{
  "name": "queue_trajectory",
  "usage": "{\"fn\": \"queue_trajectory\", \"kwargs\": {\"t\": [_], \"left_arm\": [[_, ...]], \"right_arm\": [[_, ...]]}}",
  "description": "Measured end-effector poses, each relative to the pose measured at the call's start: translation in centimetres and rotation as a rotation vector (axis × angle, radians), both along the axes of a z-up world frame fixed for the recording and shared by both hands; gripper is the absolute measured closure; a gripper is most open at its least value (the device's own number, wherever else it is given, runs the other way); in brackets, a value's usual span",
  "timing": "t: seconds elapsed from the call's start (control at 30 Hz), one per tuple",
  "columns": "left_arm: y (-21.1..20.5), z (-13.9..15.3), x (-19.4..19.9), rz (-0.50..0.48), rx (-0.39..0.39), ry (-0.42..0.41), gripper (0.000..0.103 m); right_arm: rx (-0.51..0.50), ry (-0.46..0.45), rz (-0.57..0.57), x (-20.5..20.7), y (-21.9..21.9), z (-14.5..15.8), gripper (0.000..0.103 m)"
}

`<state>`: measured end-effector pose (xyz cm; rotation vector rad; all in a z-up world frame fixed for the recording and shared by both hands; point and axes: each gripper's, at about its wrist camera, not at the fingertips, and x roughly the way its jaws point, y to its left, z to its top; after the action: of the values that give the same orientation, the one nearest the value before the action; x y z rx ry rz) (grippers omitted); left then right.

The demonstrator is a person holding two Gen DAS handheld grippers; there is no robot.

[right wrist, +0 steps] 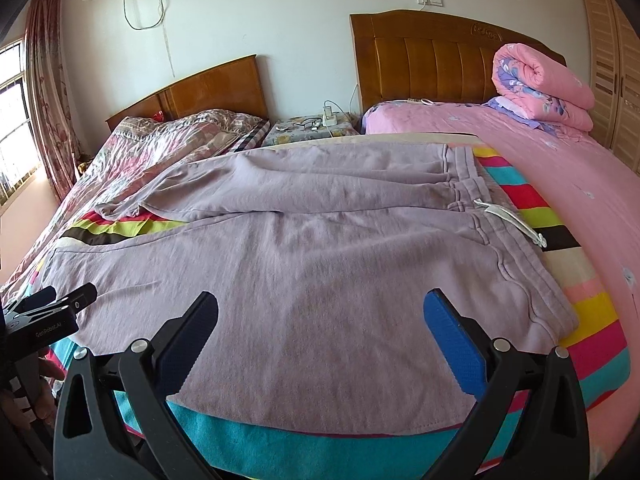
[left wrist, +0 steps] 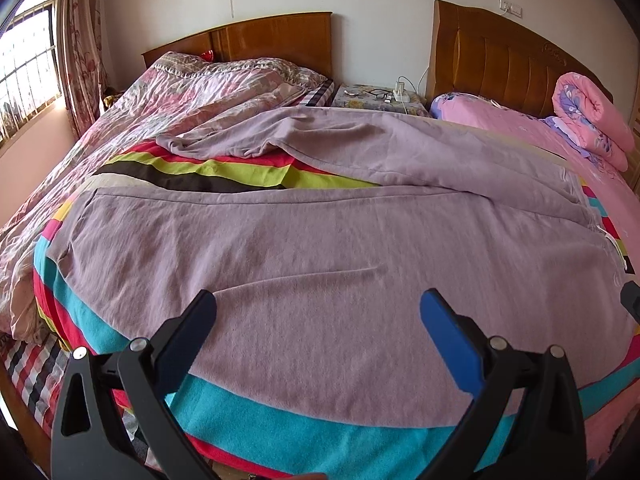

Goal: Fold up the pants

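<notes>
A pair of mauve sweatpants [right wrist: 320, 256] in soft, slightly fuzzy knit lies spread across the middle of both views, on a striped fleece blanket [right wrist: 280, 444] banded in turquoise, red, lime, black and cream. In the right wrist view the ribbed waistband sits at right of centre with a flat white drawstring [right wrist: 510, 220] trailing off it onto the stripes; the near leg lies broad and fairly smooth toward the left, while the far leg runs behind it and ends in a rumpled cuff at mid-left.

The left gripper [left wrist: 318, 306] hovers over the near leg at the bottom of its view, jaws spread wide and holding nothing — the blue textured pads face each other across bare cloth. The right gripper [right wrist: 320, 306] is likewise released, poised above the fabric near the hip, its black hinged arms filling the lower corners.

Beyond, a crinkled floral quilt [left wrist: 168, 96] covers the bed at upper left, a pink sheet [right wrist: 560, 168] the bed at upper right, topped by a rolled pink comforter [right wrist: 540, 84]. Two glossy wooden headboards [right wrist: 432, 60] stand against the pale wall, with a small nightstand [right wrist: 312, 126] between them.
</notes>
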<state>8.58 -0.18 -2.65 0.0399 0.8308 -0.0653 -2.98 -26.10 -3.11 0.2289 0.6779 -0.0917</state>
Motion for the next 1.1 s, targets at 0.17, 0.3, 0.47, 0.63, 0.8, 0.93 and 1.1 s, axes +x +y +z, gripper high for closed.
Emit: {"fn": "queue_trajectory", "kwargs": {"t": [0.17, 0.3, 0.47, 0.63, 0.8, 0.93, 1.1], "left_arm": [[0.4, -0.2, 5.6, -0.160, -0.235, 0.124, 0.002], [0.6, 2.6, 10.1, -0.241, -0.428, -0.045, 0.001], [0.3, 2.3, 17.6, -0.130, -0.410, 0.059, 0.002], [1.4, 1.3, 20.0, -0.127, -0.429, 0.094, 0.001], [1.4, -0.8, 20.2, -0.148, -0.352, 0.105, 0.002], [1.7, -2.0, 20.8, -0.131, -0.402, 0.128, 0.002], [3.0, -1.3, 19.8, -0.056, -0.409, 0.100, 0.002]], "right_arm": [[0.073, -0.001, 0.161, 6.7, -5.1, 1.7, 0.004], [0.057, 0.029, 0.324, 17.5, -8.9, 3.0, 0.004], [-0.070, 0.157, 0.497, 33.0, -10.2, -0.1, 0.004], [-0.091, 0.258, 0.645, 42.2, -9.4, -3.9, 0.029], [-0.146, 0.324, 0.740, 44.1, -8.0, -6.9, 0.031], [-0.245, 0.275, 0.703, 41.5, -6.7, -5.7, 0.084], [-0.426, 0.010, 0.616, 30.0, -2.8, 1.7, 0.086]]}}
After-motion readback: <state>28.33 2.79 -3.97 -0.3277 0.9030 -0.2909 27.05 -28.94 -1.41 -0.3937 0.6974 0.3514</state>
